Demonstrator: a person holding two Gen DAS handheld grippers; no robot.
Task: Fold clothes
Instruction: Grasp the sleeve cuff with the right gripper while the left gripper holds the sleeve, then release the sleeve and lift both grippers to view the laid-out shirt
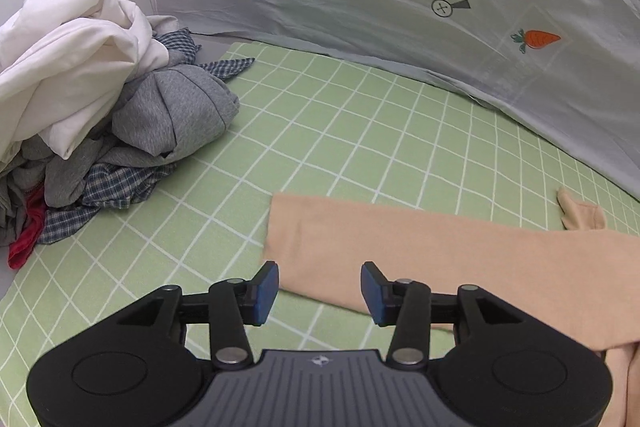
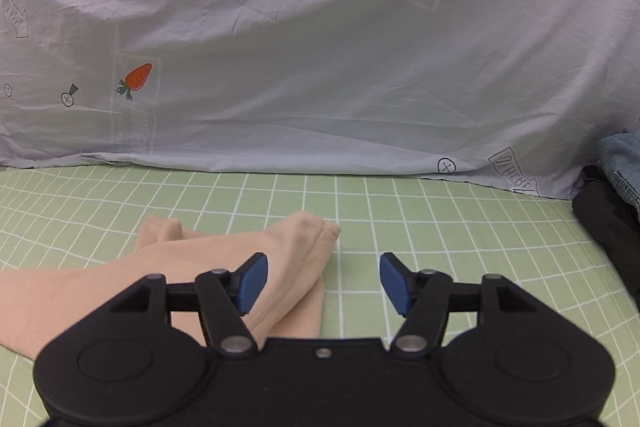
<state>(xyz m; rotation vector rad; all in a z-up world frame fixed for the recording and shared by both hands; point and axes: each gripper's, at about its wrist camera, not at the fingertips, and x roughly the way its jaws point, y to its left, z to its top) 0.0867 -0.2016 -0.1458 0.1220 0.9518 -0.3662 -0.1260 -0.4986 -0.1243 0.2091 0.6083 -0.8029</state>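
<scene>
We see the pale grey printed sheet [image 2: 320,67] hanging behind the green checked bedcover [image 1: 340,131]. A heap of unfolded clothes [image 1: 100,115] sits at ten o'clock in the left view. The beige garment [image 1: 460,259] lies flat, long axis running nine to three. Our left gripper [image 1: 319,293] is spread, empty, over its left end. Our right gripper [image 2: 323,283] is spread, empty, the garment's folded end [image 2: 292,251] under its left finger.
</scene>
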